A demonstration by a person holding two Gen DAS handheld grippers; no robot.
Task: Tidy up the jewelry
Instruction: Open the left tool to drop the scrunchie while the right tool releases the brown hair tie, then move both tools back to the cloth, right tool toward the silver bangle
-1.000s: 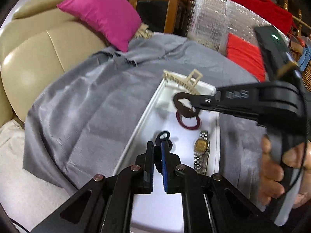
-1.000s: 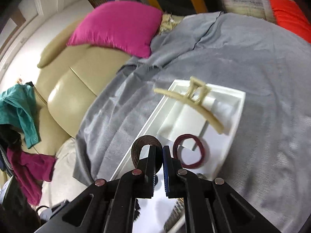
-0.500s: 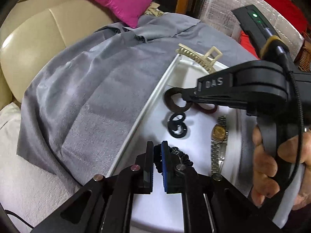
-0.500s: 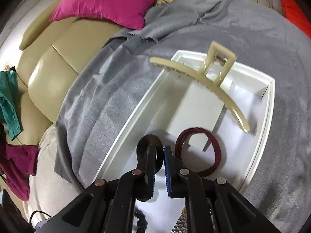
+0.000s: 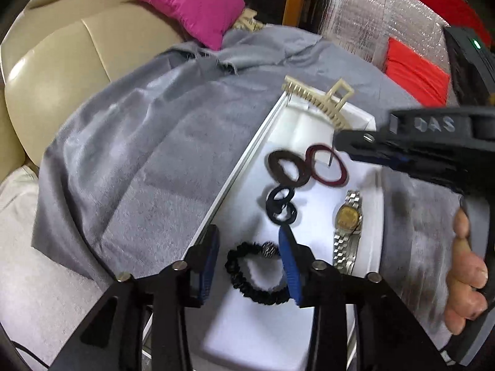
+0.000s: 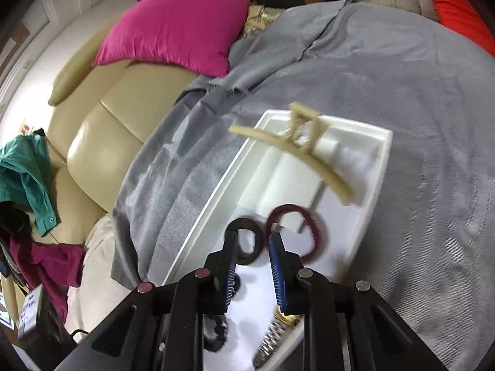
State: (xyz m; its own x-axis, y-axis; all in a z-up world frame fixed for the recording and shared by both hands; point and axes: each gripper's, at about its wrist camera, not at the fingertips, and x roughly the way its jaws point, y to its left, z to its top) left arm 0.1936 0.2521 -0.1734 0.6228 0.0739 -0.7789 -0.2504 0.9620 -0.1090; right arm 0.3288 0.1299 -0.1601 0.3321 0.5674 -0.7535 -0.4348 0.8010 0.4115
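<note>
A white tray lies on a grey cloth. On it are a beige hair claw, a maroon hair tie, a brown hair tie, a small black double ring, a gold-faced watch and a black beaded band. My left gripper is opening; the black band lies loose on the tray between its fingers. My right gripper is opening just above the brown tie, its pads clear of it.
The grey cloth covers a beige sofa with a pink cushion at the back. A red cushion sits at the far right. A person's hand holds the right gripper's handle. Teal and magenta clothes hang at left.
The left gripper opened and let go of the black beaded band, which now lies on the tray. The right gripper opened and the brown hair tie dropped beside the maroon one.
</note>
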